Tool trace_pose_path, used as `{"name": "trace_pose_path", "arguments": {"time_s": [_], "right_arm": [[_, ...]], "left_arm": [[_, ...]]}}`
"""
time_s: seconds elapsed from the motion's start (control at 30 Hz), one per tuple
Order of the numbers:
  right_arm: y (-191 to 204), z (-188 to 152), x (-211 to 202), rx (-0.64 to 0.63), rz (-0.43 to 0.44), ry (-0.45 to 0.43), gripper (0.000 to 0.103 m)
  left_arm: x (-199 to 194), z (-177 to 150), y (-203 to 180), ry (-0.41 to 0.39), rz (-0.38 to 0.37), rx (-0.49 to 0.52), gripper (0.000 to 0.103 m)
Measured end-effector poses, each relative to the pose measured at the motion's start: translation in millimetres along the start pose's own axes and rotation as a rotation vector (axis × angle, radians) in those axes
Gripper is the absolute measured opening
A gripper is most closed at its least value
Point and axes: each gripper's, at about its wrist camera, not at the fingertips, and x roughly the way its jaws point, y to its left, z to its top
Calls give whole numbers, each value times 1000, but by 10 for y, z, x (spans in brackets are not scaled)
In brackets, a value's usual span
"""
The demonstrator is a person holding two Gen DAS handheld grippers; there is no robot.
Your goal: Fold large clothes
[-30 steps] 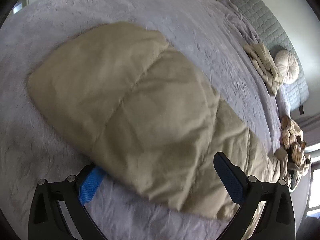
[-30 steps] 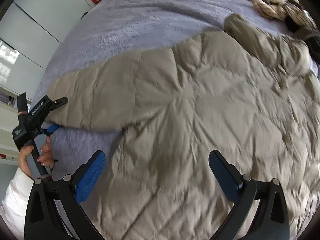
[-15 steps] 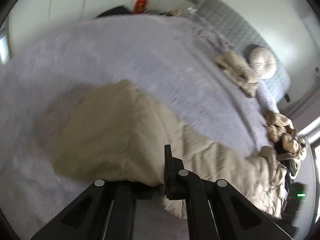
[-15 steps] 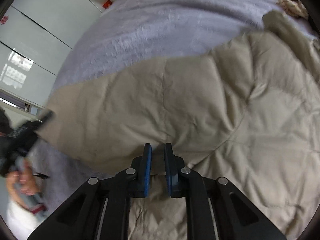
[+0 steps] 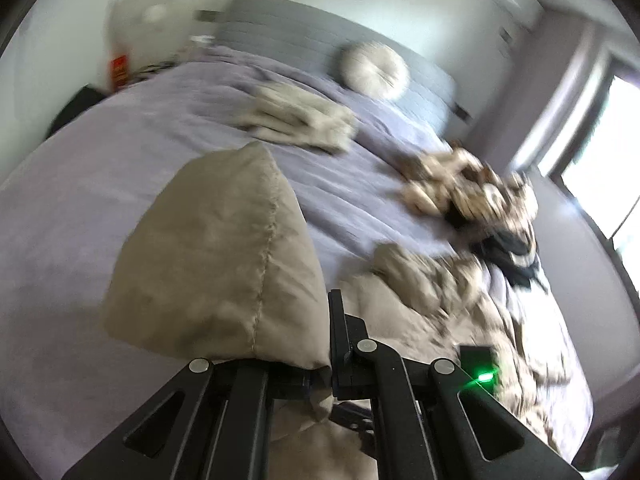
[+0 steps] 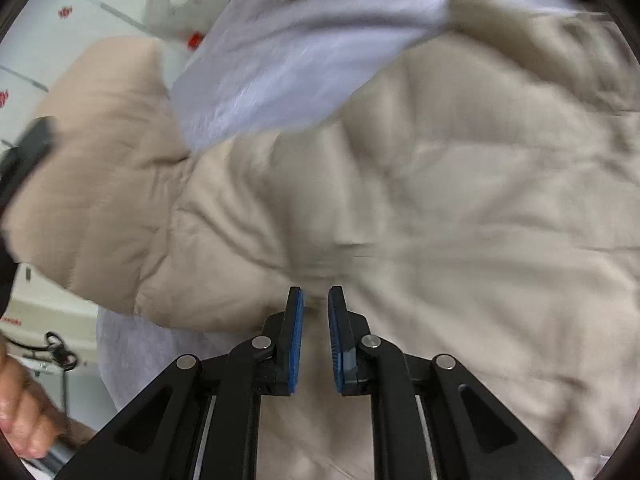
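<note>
A large beige quilted coat [image 5: 224, 264] lies on a bed with a lilac cover [image 5: 80, 168]. My left gripper [image 5: 320, 344] is shut on the coat's hem corner and holds it lifted off the bed; the fabric hides the left finger. The rest of the coat [image 5: 440, 312] stays rumpled on the bed to the right. In the right wrist view the coat [image 6: 440, 208] fills the frame. My right gripper [image 6: 316, 304] is shut on a fold of its hem, blue pads [image 6: 297, 320] pinching the fabric. The lifted corner [image 6: 100, 160] rises at left.
A folded cream garment [image 5: 300, 120] lies mid-bed. A heap of patterned clothes [image 5: 472, 200] sits at the right edge. A round cushion [image 5: 376, 70] leans on the grey headboard [image 5: 320, 32]. A window [image 5: 600, 160] is at right. The person's hand [image 6: 20, 408] shows lower left.
Both grippers went from open to shut on the coat's hem. They have since lifted it off the bed, the left corner rising and swinging toward the headboard.
</note>
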Motion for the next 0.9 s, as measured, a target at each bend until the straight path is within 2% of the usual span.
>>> {"name": "trace_pose_path", "arguments": {"time_s": [0.1, 0.13, 0.3, 0.37, 0.5, 0.53, 0.57, 0.6, 0.63, 0.67, 0.73, 0.77, 0.8, 0.87, 0.9], "right_arm": [[-513, -107, -497, 71, -43, -60, 14], [-709, -154, -653, 92, -71, -74, 14], [-1490, -394, -1167, 180, -167, -99, 14], [-1731, -468, -1276, 217, -185, -106, 14], [-1993, -532, -1385, 276, -166, -118, 14], [-2005, -533, -1384, 279, -167, -120, 14], [-2010, -530, -1374, 282, -163, -120, 14], [-2012, -513, -1359, 285, -158, -120, 14], [-2023, -521, -1398, 287, -155, -122, 14], [-2018, -516, -1400, 288, -157, -123, 15], [-1977, -512, -1426, 283, -168, -129, 18], [-1917, -489, -1439, 269, -184, -138, 31], [-1880, -538, -1527, 253, -194, -147, 50], [-1733, -474, -1573, 195, -202, -178, 70], [-1595, -419, -1571, 146, -204, -194, 73]], "left_arm": [[389, -183, -565, 67, -36, 87, 7], [602, -283, -830, 108, -27, 133, 7], [1255, -801, -1601, 237, -3, 290, 7], [1422, -997, -1804, 267, 35, 351, 8], [1595, -1223, -1888, 313, 108, 422, 8], [1580, -1258, -1895, 325, 116, 427, 15], [1588, -1273, -1920, 327, 117, 430, 46], [1553, -1280, -1928, 321, 118, 428, 67], [1438, -1269, -1929, 280, 128, 423, 96], [1349, -1256, -1933, 243, 143, 427, 100], [1217, -1222, -1917, 232, 146, 439, 100], [1124, -1198, -1883, 227, 149, 433, 100], [1014, -1168, -1824, 210, 146, 422, 100], [743, -1082, -1668, 155, 151, 394, 100], [604, -1025, -1539, 121, 184, 373, 100]]}}
